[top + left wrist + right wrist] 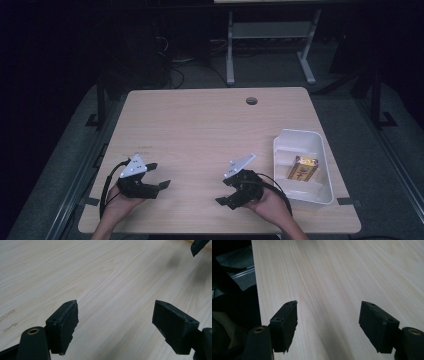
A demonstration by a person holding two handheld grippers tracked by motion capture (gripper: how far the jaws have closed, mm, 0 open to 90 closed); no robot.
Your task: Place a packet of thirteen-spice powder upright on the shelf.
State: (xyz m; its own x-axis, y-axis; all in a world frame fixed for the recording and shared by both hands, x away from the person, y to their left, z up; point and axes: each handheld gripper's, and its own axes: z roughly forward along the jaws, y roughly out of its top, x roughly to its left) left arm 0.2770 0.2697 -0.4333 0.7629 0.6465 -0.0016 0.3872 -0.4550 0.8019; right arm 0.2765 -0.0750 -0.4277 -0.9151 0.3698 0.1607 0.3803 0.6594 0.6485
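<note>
Two tools are held over one wooden desk [200, 125]: the left tool [161, 175] and the right tool [224, 192], each with jaws spread apart and empty. One white bin [320, 145] is seen at the desk's right, holding one yellow packet [302, 167].

Bare table [200, 125]; white bin [301, 137] at right edge

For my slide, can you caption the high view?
Two open tools, left tool and right tool, rest on a wooden table beside a white bin.
</note>
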